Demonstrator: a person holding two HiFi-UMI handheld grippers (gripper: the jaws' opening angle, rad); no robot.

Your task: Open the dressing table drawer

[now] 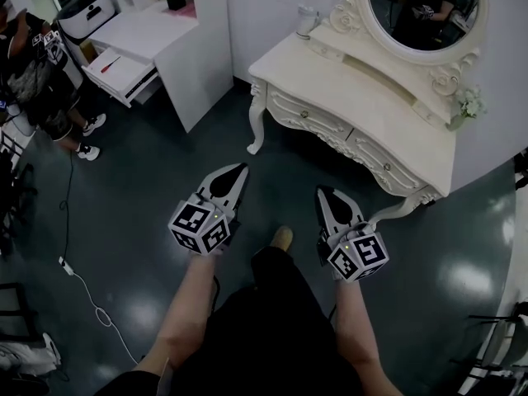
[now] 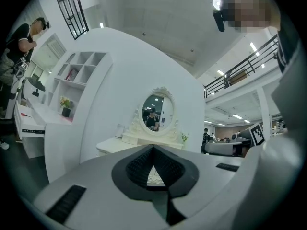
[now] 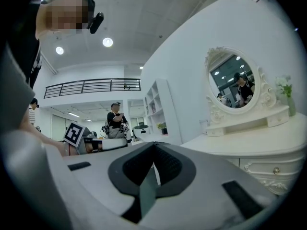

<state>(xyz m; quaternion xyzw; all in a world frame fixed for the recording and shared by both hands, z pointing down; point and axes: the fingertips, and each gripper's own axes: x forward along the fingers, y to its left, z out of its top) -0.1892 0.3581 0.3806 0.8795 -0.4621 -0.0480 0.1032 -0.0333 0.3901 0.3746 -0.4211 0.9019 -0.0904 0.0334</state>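
Grey left gripper (image 1: 240, 169): jaws closed together, nothing held, over dark floor (image 1: 140, 196). Right gripper (image 1: 323, 192): jaws also closed, empty. Cream dressing table (image 1: 371, 97) ahead, apart from both grippers; drawer (image 1: 309, 119) shut beneath the tabletop; oval mirror (image 1: 423, 11) behind

Showroom hall: dressing table (image 1: 355, 89), mezzanine railing (image 3: 91, 86)
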